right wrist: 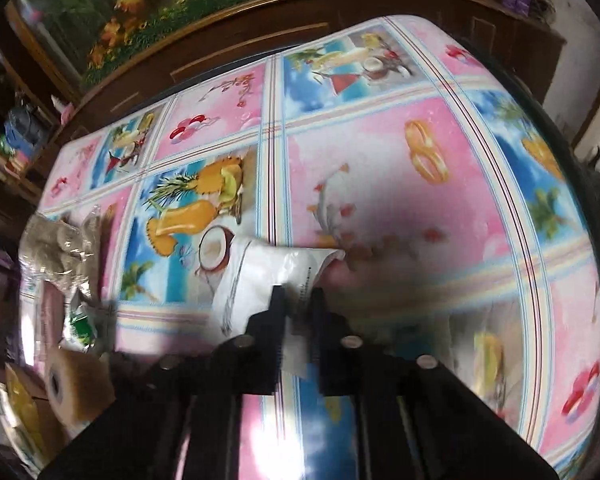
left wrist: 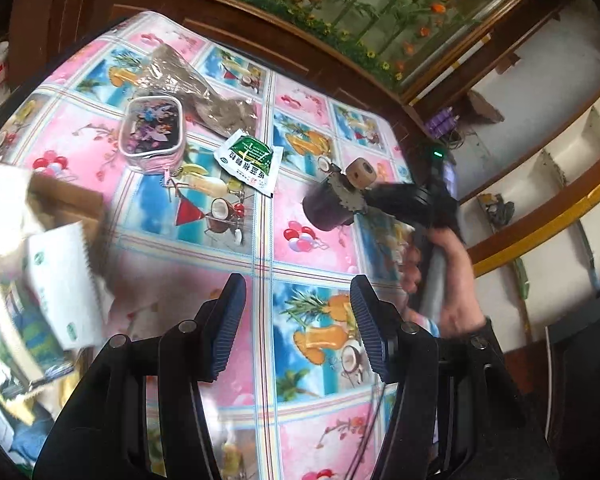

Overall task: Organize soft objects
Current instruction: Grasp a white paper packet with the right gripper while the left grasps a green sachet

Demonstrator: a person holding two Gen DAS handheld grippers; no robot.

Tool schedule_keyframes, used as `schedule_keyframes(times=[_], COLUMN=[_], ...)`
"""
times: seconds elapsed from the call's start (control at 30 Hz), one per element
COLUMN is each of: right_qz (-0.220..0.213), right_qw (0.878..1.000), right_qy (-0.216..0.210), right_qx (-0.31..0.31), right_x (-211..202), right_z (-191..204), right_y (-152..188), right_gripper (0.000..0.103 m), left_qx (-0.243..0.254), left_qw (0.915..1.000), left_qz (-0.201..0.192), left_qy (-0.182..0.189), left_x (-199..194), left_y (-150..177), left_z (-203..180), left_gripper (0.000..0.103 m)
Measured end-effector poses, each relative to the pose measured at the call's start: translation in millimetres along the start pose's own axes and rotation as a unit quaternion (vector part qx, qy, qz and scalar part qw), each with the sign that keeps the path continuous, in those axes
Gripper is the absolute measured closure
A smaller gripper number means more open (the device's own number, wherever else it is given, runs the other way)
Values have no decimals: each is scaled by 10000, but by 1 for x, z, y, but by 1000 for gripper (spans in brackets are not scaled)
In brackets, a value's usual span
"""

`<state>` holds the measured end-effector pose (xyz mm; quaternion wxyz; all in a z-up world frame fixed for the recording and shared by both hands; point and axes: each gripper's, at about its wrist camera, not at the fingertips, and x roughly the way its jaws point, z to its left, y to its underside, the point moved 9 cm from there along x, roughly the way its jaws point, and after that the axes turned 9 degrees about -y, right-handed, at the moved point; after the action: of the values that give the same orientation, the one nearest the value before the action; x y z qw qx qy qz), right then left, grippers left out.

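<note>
My right gripper [right wrist: 298, 294] is shut on a white plastic packet [right wrist: 268, 272], whose free end droops toward the flowered tablecloth [right wrist: 420, 220]. My left gripper [left wrist: 298, 284] hangs open above the cloth with nothing between its blue ribbed pads [left wrist: 228, 320]. Ahead of it lie a green-and-white sachet [left wrist: 246, 160], a pink zip pouch with a cartoon print [left wrist: 152, 132] and a clear bag of brownish stuff [left wrist: 204, 92]. The right wrist view shows the same clear bag [right wrist: 56, 248] and sachet [right wrist: 80, 320] at its left edge.
A cardboard box [left wrist: 68, 204] with white packets [left wrist: 64, 280] in it stands at the table's left. A hand [left wrist: 456, 276] holds the other gripper tool's dark body [left wrist: 404, 204] over the table's right side. A dark wooden cabinet [left wrist: 260, 20] runs behind the table.
</note>
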<state>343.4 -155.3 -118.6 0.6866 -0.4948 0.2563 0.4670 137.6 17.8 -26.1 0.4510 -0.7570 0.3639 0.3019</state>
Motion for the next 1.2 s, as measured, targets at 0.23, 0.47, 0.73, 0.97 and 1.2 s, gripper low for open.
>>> schedule_keyframes(times=[0.23, 0.47, 0.73, 0.97, 1.2], right_qz=[-639, -674, -492, -415, -229], right_qw=[9949, 9916, 9924, 9925, 9938], right_qy=[-303, -815, -736, -786, -756], right_qx=[717, 746, 860, 838, 778], right_x=[-58, -67, -63, -63, -52], right_z=[-31, -11, -24, -22, -20], right_y=[63, 92, 99, 105, 110], right_gripper=[103, 103, 103, 103, 103], left_qx=[-415, -207, 277, 459, 580], left_qw=[9977, 9932, 9807, 9731, 9741], left_qz=[407, 185, 445, 322, 115], left_qy=[-339, -1128, -1886, -2236, -2183], left_x=[53, 107, 164, 173, 170], left_y=[-29, -93, -120, -124, -117], left_z=[3, 3, 16, 18, 14], left_gripper=[49, 49, 49, 48, 69])
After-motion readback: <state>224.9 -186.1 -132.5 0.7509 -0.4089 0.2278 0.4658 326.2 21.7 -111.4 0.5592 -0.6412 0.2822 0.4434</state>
